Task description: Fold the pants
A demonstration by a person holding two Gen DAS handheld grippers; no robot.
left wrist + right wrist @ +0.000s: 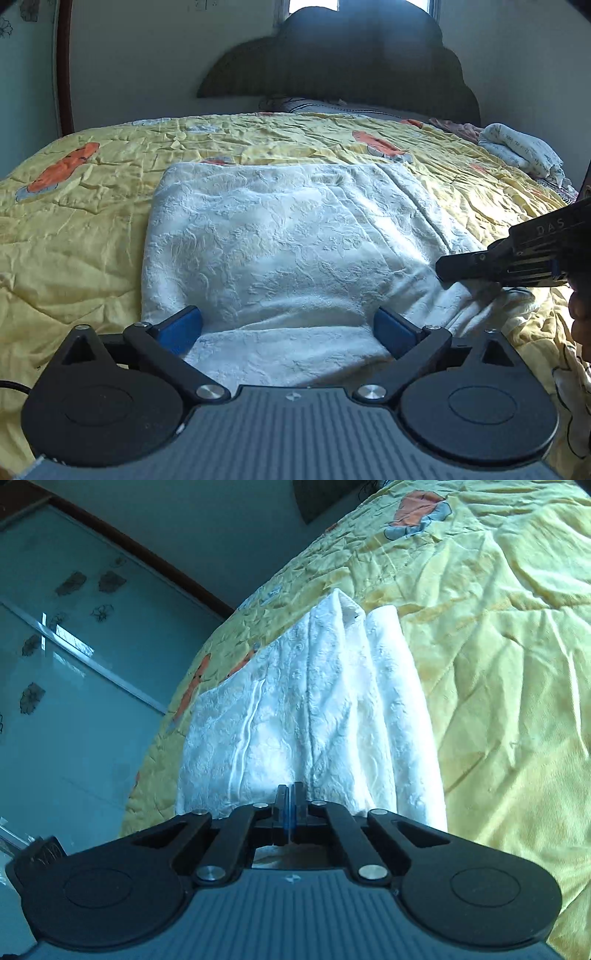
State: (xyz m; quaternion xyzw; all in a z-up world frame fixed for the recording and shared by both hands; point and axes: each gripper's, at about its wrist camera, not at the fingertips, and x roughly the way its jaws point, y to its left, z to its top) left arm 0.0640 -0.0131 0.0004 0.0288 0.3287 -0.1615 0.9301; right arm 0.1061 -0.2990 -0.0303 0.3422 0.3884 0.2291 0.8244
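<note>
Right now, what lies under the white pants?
Under the white pants lies the yellow quilt, visible all around them. Whatever is directly beneath the fabric stays covered.

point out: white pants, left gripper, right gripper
white pants [280, 236]: left wrist view, middle of the textured top layer.
left gripper [288, 328]: left wrist view, midway between its blue fingertips.
right gripper [291, 794]: right wrist view, at its closed fingertips.

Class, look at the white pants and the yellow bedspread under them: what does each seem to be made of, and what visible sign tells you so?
White pants: soft woven or knit cloth, likely cotton, matte, with a raised floral texture and limp folds.
Yellow bedspread: thin quilted fabric with a slight sheen, perhaps a synthetic or cotton blend; fine crinkles, stitched lines and printed orange shapes show.
</note>
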